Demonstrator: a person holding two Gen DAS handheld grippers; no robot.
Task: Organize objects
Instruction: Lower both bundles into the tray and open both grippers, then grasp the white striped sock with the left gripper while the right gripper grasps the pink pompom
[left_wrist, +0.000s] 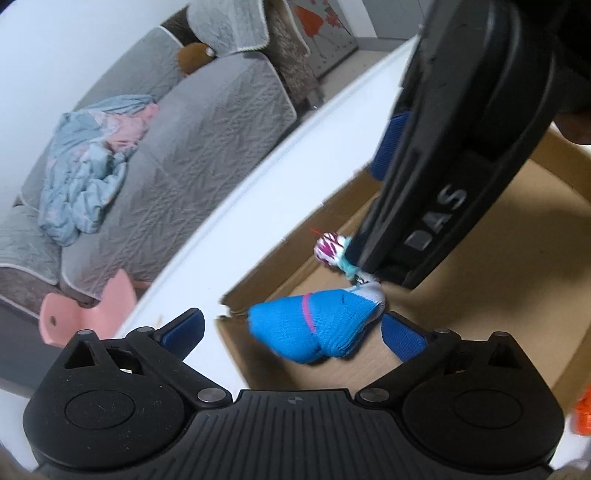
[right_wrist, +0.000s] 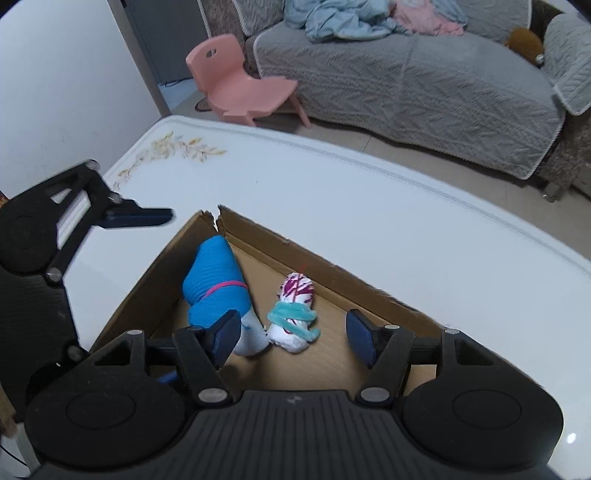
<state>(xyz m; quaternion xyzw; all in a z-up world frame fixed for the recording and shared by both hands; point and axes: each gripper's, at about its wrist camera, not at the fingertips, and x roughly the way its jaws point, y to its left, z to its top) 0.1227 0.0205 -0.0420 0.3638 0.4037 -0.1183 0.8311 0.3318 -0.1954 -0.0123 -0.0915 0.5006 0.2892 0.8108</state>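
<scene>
Both my grippers tilt steeply down over the cardboard box (right_wrist: 332, 267) on the white table (right_wrist: 369, 192). Left gripper (left_wrist: 291, 328): jaws spread wide, nothing between the pads; the blue sock roll (left_wrist: 314, 325) lies just ahead, in the box's far left corner. Right gripper (right_wrist: 291, 341): jaws apart, pads clear of the white-and-magenta sock roll (right_wrist: 295, 306), which lies between them beside the box's far wall.

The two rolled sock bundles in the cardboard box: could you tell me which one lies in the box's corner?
The blue sock bundle with the thin pink stripe lies there. The white and magenta bundle, wrapped in a teal band, lies further from the corner.
</scene>
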